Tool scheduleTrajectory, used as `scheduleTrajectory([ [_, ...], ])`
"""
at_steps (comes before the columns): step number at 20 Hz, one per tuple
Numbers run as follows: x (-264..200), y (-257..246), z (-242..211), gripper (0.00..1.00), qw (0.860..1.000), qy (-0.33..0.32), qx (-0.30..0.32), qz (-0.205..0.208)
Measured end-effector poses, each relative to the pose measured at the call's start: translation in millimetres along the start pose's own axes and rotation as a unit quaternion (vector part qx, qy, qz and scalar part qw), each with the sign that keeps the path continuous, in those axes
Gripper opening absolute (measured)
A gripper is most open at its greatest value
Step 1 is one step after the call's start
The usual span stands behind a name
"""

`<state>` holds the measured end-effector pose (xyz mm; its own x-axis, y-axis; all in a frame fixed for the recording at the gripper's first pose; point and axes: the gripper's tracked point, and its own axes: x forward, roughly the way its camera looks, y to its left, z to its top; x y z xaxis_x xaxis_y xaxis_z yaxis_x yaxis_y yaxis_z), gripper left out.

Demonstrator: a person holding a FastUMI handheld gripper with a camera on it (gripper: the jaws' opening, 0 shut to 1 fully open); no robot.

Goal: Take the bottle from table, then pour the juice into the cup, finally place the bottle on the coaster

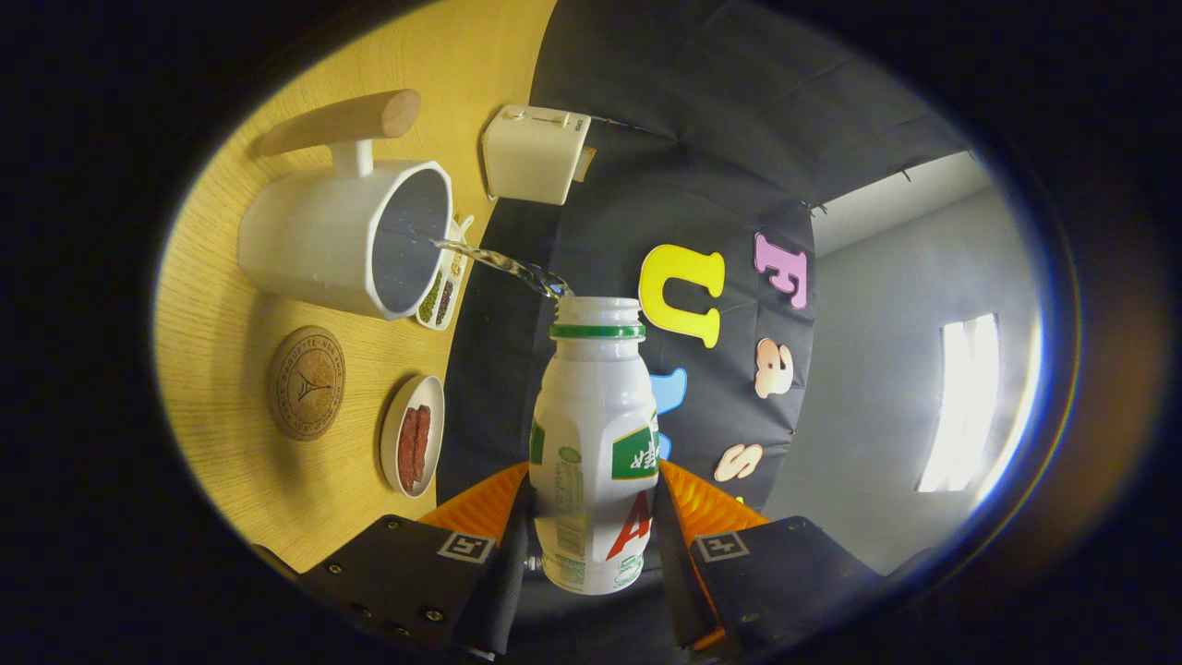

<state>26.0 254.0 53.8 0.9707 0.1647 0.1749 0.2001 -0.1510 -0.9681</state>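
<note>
I see the wooden surface (231, 388) tipped on its side in my view, since the gripper is rolled over. Farthest left on it lies the round cork coaster (306, 382), bare, with nothing on it. Above that is the white cup (346, 238) with its wooden handle (340, 121), its open mouth facing the bottle. Just beside the coaster sits a small oval dish (413, 435) holding something dark red. Tucked behind the cup's rim I make out a narrow tray (443, 291) with compartments of dried bits; what they are I cannot tell. Beyond that, at the surface's far edge, stands a cream box-shaped appliance (536, 152).

A thin clear stream of juice (494, 261) arcs from the bottle's mouth into the cup. The white plastic bottle (596, 443), uncapped with a green ring at its neck, points straight ahead of the fingers. My gripper (591, 545) is closed on the bottle's lower body, both fingers pressing its sides.
</note>
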Motion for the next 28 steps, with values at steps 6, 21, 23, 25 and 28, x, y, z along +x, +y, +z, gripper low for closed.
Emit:
scheduleTrajectory([
  [6,-0.2,-0.8,-1.7,0.64,1.000,0.000,-0.007,-0.001],
  [21,-0.7,-5.2,2.3,0.64,1.000,-0.006,-0.026,-0.009],
  [23,0.2,-6.5,2.5,0.64,1.000,-0.007,-0.029,-0.009],
  [25,-0.2,-7.4,3.7,0.64,0.999,-0.009,-0.033,-0.010],
  [28,0.5,-8.8,4.3,0.64,0.999,-0.010,-0.037,-0.011],
])
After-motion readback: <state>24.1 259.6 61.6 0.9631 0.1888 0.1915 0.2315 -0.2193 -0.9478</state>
